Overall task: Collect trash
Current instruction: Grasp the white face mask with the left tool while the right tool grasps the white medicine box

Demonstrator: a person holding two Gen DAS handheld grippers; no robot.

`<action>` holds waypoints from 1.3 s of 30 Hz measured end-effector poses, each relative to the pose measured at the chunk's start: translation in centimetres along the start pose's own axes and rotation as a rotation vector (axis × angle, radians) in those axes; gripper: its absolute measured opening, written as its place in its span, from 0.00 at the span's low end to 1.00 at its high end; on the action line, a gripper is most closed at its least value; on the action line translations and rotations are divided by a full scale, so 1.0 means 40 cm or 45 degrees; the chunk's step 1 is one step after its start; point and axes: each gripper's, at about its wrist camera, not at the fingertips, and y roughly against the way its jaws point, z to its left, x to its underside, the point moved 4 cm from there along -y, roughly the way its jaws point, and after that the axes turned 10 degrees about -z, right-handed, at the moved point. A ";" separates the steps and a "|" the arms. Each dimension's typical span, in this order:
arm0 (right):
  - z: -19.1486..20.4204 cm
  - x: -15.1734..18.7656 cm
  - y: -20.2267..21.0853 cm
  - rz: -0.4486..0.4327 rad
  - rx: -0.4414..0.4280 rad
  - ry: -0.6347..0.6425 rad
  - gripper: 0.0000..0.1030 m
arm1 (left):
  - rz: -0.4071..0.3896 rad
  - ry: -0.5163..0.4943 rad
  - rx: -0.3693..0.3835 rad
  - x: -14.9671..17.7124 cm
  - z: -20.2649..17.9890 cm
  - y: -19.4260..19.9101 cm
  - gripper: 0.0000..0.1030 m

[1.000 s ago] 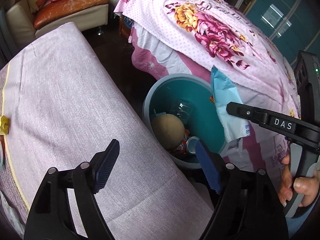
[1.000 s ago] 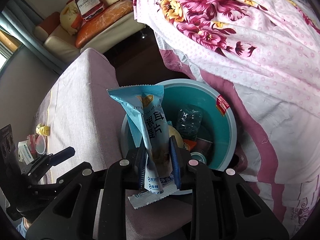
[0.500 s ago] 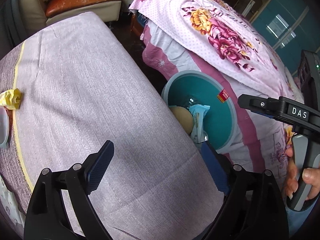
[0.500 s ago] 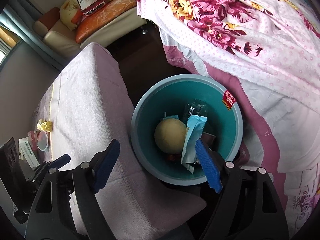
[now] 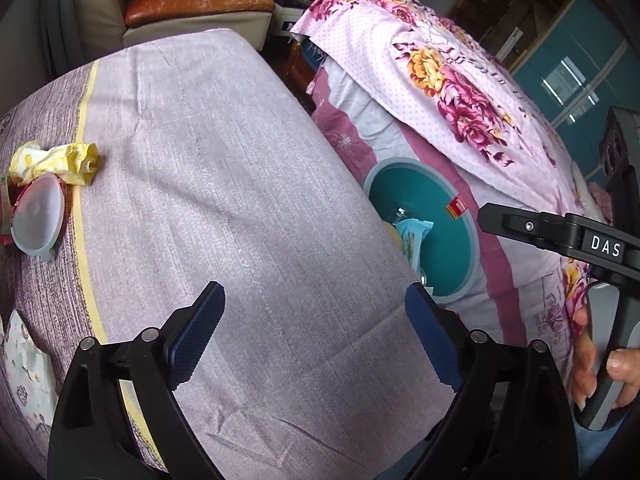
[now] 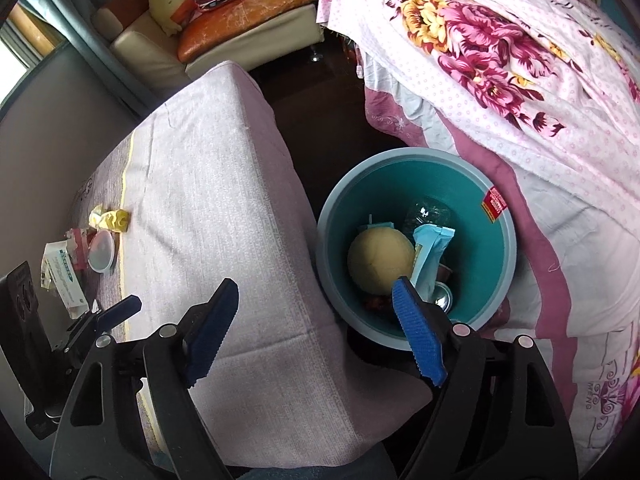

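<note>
Now that the blue snack wrapper [image 6: 428, 258] lies inside the teal bin [image 6: 496, 264] rather than pinched in the right gripper [image 6: 316, 320], as it was a second ago, that item counts as collected. Right gripper: released, jaws wide, nothing between them, hanging above the near rim of the bin. Left gripper [image 5: 316, 332]: also spread and empty, over the near end of the covered table [image 5: 240, 184]; since a second ago its view has swung off the bin toward the table top.

Bin contents beside the wrapper: a round yellowish ball [image 6: 380, 260], a clear crushed bottle [image 6: 430, 212], a can [image 6: 442, 296] near the bottom.

Judgement: next targets are on the table, well apart from the bin on its far left side. There: crumpled yellow wrapper [image 5: 60, 160], a clear plastic lid [image 5: 38, 216] just beside it, a white-and-green packet [image 6: 64, 280] nearer still. Left gripper is the closer one.

Surface: pale lilac woven cloth with a yellow stripe, bin standing on the floor tight against the table's right edge. Beyond the bin, a floral pink bedspread [image 6: 500, 40]. Farthest back, a sofa with an orange cushion [image 6: 244, 4].
</note>
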 end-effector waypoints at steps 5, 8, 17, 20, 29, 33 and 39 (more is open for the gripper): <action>0.055 0.011 -0.003 0.013 -0.010 0.044 0.73 | -0.018 0.040 -0.015 0.011 0.044 0.030 0.89; 0.093 0.021 -0.011 0.030 -0.019 0.071 0.73 | -0.031 0.064 -0.029 0.020 0.077 0.050 0.89; 0.249 0.054 -0.049 0.079 -0.070 0.196 0.73 | -0.079 0.190 -0.107 0.060 0.243 0.140 0.90; 0.313 0.067 -0.063 0.096 -0.088 0.247 0.73 | -0.104 0.232 -0.146 0.075 0.315 0.183 0.90; 0.497 0.104 -0.105 0.149 -0.152 0.384 0.73 | -0.189 0.381 -0.266 0.133 0.545 0.328 0.90; 0.592 0.124 -0.142 0.182 -0.192 0.449 0.73 | -0.242 0.440 -0.342 0.146 0.650 0.391 0.90; 0.744 0.152 -0.186 0.233 -0.288 0.498 0.73 | -0.296 0.523 -0.423 0.156 0.787 0.457 0.90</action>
